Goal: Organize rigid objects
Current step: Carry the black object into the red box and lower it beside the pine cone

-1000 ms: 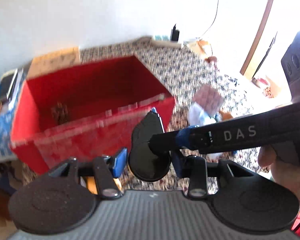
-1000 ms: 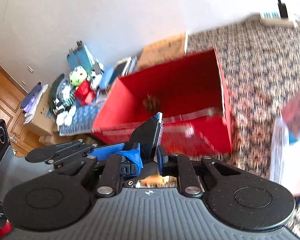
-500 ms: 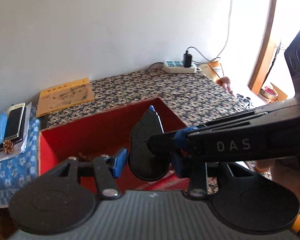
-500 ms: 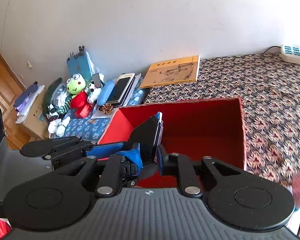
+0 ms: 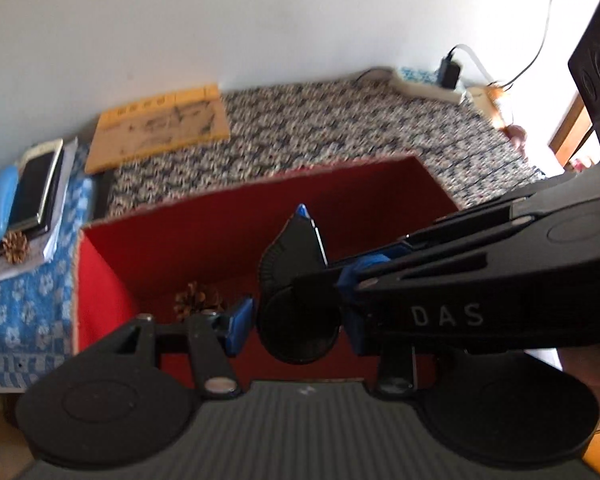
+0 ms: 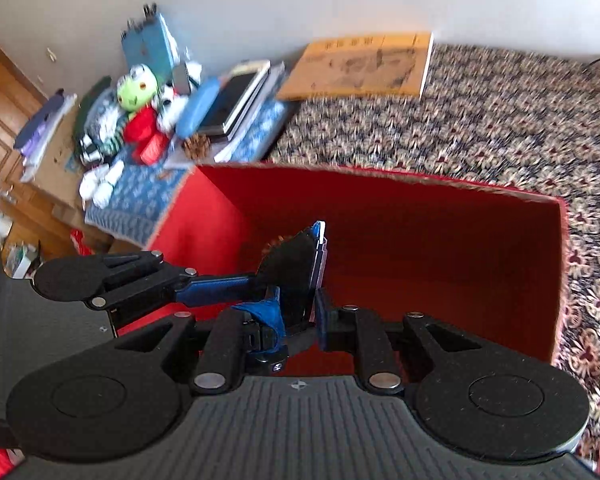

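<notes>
Left tool point(image 5: 296, 326): clamped across the round lower part of the black flat object point(image 5: 292, 248), one blue pad on each side.
Right tool point(image 6: 298, 312): jaws together, pinching the thin edge of the same object; in the left wrist view it enters from 3 o'clock.
Object position: upright, fan-shaped top with a blue tip at 12 o'clock, held above the open red box point(image 5: 180, 240).
Box content: one pine cone point(image 5: 198, 300) on the floor of the box, at 9 o'clock of the object's base.
Surface: patterned cloth point(image 5: 340, 128) under and beyond the box.
Beyond the box: yellow book point(image 5: 160, 128) at 11 o'clock, power strip point(image 5: 428, 82) at 1 o'clock.
At 10 o'clock: second pine cone point(image 5: 15, 246) on the blue floral cloth point(image 5: 24, 304), beside a phone point(image 5: 36, 188).
Room: white wall point(image 5: 260, 20); plush toys point(image 6: 134, 96) and wooden door point(image 6: 0, 120) at far left of the right wrist view.
</notes>
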Demonstrator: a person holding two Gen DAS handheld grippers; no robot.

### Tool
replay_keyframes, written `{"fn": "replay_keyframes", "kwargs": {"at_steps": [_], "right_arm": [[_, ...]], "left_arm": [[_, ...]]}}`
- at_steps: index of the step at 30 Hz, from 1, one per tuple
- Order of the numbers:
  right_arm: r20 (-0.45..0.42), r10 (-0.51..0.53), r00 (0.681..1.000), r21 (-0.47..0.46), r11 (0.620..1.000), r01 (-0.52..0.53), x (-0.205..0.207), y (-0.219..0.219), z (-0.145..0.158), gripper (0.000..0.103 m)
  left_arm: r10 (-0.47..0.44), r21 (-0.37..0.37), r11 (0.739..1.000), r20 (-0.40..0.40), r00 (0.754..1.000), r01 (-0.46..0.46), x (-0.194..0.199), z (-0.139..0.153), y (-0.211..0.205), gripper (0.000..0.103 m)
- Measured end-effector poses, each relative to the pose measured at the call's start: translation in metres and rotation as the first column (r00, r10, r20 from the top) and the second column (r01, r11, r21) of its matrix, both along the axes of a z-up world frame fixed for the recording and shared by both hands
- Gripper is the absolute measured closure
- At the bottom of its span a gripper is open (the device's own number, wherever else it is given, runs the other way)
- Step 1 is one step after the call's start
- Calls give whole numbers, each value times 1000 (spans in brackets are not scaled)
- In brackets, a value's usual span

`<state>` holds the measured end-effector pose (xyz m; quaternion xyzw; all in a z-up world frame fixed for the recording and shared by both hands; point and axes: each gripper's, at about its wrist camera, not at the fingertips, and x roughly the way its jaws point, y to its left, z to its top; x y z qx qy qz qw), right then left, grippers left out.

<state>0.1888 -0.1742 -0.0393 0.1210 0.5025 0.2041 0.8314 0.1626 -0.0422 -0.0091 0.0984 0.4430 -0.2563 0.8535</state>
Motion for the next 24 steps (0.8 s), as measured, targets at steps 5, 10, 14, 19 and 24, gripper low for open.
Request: {"fn": "replay_keyframes", "kwargs": {"at_steps": [5, 10, 14, 19, 24], "right_arm": [[-83, 16, 996, 21, 1000, -14, 28, -6, -27, 103], [-131, 13, 991, 51, 999, -6, 46, -11, -46, 103], [-150, 10, 989, 98, 995, 5, 53, -14, -54, 103], [-163, -13, 987, 116, 993, 32, 59, -12, -66, 103], [-163, -26, 986, 164, 985, 52, 61, -14, -70, 103]], "left_arm": [[30, 48, 999, -86, 996, -25, 27, -24, -10, 63], [70, 91, 994, -151, 986, -56, 49, -44, -20, 63], [88, 133, 989, -193, 977, -62, 64, -56, -25, 63], [149, 157, 981, -218, 964, -116, 76, -62, -23, 63], [221, 130, 972, -241, 945, -194, 78, -65, -13, 63]]}}
